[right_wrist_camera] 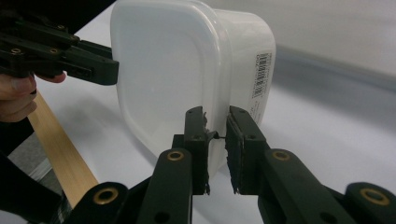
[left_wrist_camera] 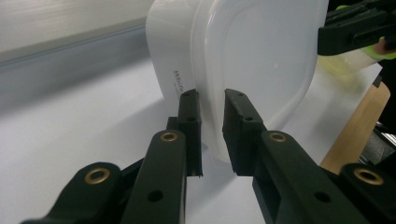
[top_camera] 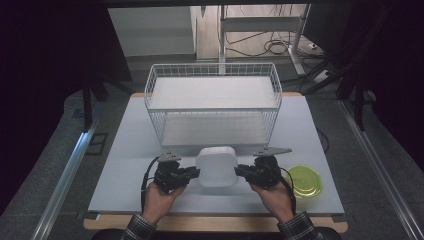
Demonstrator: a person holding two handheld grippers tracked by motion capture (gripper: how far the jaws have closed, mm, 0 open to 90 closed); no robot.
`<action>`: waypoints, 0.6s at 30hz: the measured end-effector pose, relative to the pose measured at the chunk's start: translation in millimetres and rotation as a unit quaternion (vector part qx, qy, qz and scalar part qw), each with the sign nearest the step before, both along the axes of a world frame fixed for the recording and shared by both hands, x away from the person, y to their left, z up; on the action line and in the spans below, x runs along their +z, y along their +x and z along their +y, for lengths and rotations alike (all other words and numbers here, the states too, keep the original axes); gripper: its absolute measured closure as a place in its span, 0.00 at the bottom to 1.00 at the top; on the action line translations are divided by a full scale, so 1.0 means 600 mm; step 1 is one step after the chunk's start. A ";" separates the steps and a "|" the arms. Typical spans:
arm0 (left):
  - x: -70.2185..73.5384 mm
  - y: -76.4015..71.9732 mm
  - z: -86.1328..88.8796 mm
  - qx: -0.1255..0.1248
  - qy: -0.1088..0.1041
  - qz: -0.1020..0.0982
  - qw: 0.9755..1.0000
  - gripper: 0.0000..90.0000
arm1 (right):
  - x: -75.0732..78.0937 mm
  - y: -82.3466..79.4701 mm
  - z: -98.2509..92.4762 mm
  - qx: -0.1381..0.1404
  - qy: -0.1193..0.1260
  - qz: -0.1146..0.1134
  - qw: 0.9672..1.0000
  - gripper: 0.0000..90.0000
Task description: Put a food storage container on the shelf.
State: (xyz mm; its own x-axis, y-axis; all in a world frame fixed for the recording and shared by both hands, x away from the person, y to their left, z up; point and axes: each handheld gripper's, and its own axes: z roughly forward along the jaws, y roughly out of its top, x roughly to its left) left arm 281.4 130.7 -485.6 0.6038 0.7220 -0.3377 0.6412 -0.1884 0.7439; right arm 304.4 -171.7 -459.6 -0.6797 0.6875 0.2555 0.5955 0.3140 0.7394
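- A wire basket (top_camera: 212,102) stands just beyond both grippers, nothing seen inside it.
- A yellow-green lid (top_camera: 303,181) lies just right of the right gripper (top_camera: 239,171).
- The white lidded box (top_camera: 216,166) sits between the grippers; its contents cannot be made out.
- The left gripper (top_camera: 196,172) is clamped on the box's left rim, the right gripper on its right rim.

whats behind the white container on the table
Behind the white container stands a white wire basket on the table. The container hides the strip of table right behind it.
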 end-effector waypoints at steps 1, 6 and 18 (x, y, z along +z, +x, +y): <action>0.002 0.000 0.000 0.000 0.000 -0.003 1.000 0.87 | 0.004 -0.001 0.000 0.001 -0.001 -0.007 1.000 0.87; 0.018 -0.002 0.001 0.003 0.002 -0.013 1.000 0.87 | 0.023 -0.002 0.001 0.011 -0.002 -0.031 0.999 0.88; 0.066 0.002 0.012 0.008 0.007 -0.045 0.999 0.86 | 0.073 0.006 0.012 0.021 0.003 -0.066 0.998 0.88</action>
